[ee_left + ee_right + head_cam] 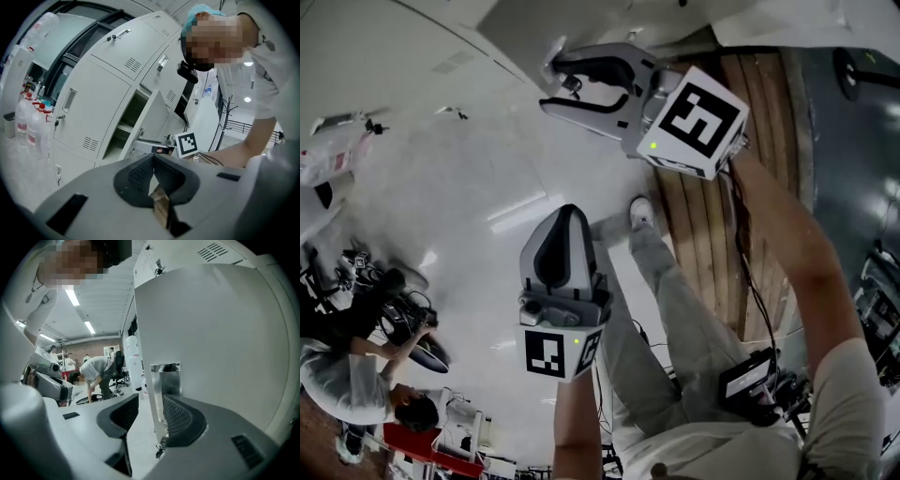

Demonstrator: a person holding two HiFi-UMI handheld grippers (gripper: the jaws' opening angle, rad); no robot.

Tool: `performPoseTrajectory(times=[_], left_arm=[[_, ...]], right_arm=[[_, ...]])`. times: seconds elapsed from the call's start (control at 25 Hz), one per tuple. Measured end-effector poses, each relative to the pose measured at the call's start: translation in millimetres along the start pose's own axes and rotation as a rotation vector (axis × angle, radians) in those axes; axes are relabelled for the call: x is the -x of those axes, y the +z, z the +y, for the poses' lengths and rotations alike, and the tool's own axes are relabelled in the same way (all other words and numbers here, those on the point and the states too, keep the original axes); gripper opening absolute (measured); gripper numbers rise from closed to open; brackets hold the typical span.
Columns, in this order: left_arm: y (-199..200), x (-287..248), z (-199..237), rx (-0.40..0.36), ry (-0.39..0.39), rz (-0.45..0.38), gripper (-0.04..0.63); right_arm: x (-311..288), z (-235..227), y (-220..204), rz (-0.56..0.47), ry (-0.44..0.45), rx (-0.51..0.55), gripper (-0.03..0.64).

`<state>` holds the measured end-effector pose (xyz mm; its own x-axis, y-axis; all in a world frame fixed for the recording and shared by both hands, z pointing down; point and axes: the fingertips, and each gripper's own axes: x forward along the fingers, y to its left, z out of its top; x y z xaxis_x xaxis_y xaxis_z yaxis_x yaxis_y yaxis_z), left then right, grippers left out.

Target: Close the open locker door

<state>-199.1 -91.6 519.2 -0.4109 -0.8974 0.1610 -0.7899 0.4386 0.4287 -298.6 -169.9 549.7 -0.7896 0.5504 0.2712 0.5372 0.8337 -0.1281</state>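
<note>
Since the locker door (220, 333) hangs swung out from its compartment (127, 119) in the bank of lockers (93, 93), with closed doors on either side of the gap, the work falls to the right gripper (149, 403). Its jaws stand well apart and straddle the door's free edge just below the handle plate (164, 380). One jaw lies against or just beside the outer face, the other hangs clear on the inner side, and nothing is pinched. The left gripper (153, 159) has its jaws brought together at the tips on nothing, and it points toward the lockers from farther back. The step probably goes best by pressing the outer jaw flat on the face close to this free edge, far from the hinge, and following the door's arc rather than shoving straight. The inner jaw should slip out before the edge meets the frame, or it could be trapped there. The door looks like thin painted sheet steel, pale grey, smooth and flat, so a pad may slide on it. Louvred vent slots (213, 249) break its upper part, and the handle plate is a polished, upright metal rectangle. The pads (180, 416) are dark with a fine ribbed mesh, set in smooth, rounded grey shells. A shelf (123, 127) shows inside the dark compartment.
</note>
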Motion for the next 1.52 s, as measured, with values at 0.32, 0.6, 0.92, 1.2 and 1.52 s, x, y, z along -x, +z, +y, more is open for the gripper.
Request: performPoseTrajectory(times=[0.32,0.6,0.92,1.2,1.52], left_arm=[[16.7,-7.3,28.7,-0.025,-0.044,-0.007,0.008],[32.2,-4.5,61.7,-0.002,-0.042,-0.042,0.008],[31.4,12.0,96.8,0.001,-0.020,-0.024,0.008],[31.2,23.4,116.7,-0.002,-0.003,-0.015,0.008],[31.3,33.6,119.6,-0.014,-0.003,-0.008,0.008]], right_arm=[[-42.5,-22.2,13.2,-0.018,-0.098,0.013,0.172],[-77.3,-45.3,13.8,-0.006,-0.216,0.037,0.172],[-104.6,-72.8,21.0,-0.003,-0.305,-0.010,0.192],[-110.7,-89.2,25.3,-0.002,-0.382,-0.026,0.198],[-112.1,-99.8,28.6,0.006,-0.474,-0.055,0.206]])
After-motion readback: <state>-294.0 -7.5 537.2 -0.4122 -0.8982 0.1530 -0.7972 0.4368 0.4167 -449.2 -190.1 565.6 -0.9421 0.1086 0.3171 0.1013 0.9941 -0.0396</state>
